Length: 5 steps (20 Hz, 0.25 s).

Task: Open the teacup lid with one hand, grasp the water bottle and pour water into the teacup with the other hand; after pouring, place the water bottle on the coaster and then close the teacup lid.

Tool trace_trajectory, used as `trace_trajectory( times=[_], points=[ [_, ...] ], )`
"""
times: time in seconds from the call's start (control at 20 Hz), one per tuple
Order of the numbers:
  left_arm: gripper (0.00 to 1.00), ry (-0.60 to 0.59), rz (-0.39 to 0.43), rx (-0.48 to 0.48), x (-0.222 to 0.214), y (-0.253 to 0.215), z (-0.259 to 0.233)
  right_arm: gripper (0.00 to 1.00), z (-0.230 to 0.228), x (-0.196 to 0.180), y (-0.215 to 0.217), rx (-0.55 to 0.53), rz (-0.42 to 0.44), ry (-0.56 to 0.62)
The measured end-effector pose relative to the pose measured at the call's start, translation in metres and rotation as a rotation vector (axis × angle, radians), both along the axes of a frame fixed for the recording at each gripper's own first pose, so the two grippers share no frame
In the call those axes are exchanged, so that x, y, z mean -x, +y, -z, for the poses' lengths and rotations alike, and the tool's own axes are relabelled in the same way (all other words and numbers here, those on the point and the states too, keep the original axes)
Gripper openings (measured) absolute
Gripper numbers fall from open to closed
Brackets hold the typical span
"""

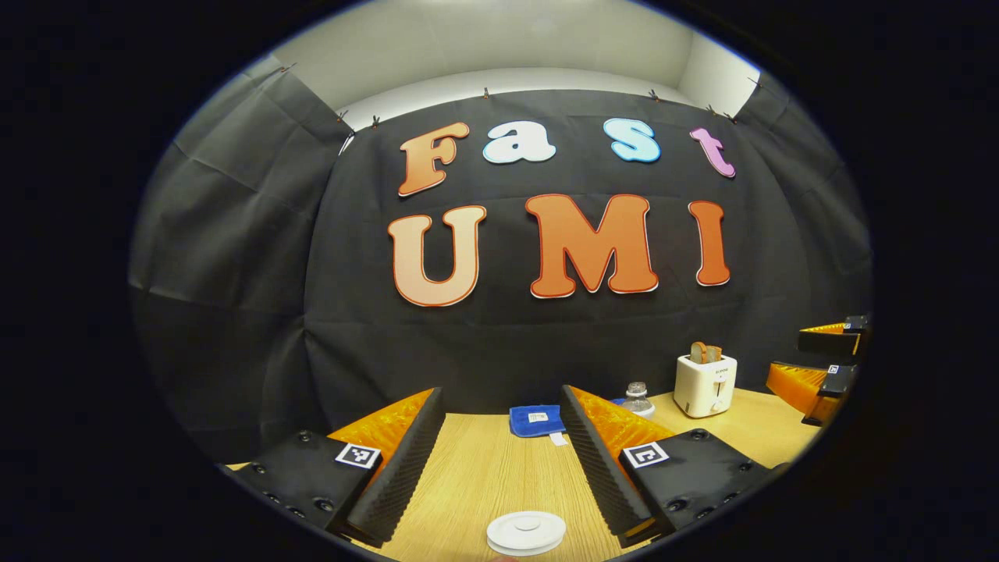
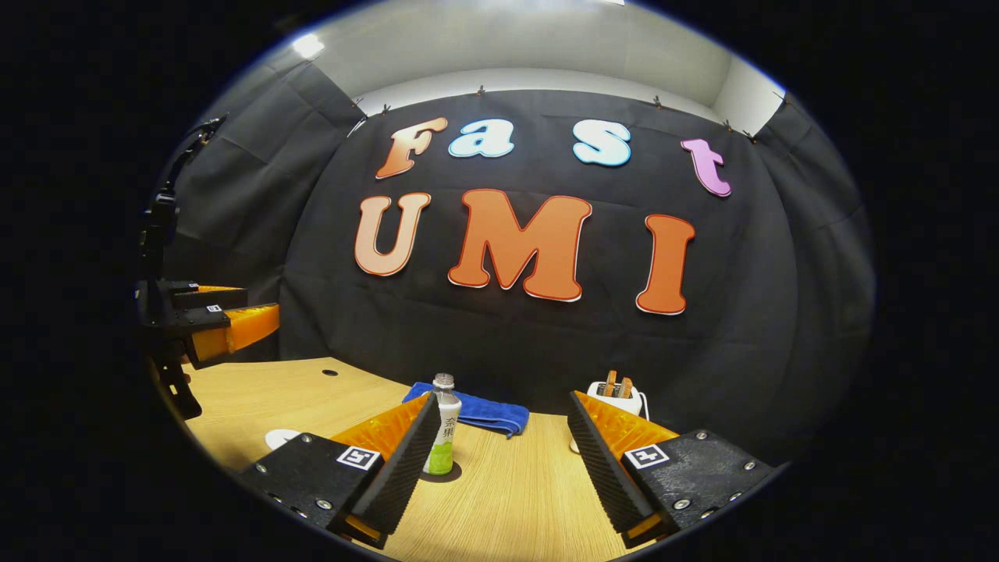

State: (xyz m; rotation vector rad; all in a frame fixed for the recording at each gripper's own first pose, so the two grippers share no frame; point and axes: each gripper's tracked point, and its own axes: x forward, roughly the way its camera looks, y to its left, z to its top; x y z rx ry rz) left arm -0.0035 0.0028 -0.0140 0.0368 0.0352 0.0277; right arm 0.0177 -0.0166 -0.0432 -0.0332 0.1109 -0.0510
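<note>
Right gripper view — water bottle (image 2: 444, 425) upright, cap topmost.

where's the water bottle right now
In the right gripper view the water bottle stands upright on the wooden table, just in front of the blue cloth and beside the right gripper's left finger, not yet grasped.
</note>
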Motion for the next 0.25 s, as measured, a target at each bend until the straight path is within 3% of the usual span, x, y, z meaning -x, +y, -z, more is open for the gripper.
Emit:
trace_trajectory(
  times=[0.25],
  points=[
    [0.97,0.001,-0.004,-0.003,0.0000,0.0015,0.0010,0.98,-0.0003,0.0001,-0.0001,0.000,0.001,-0.001]
  ],
)
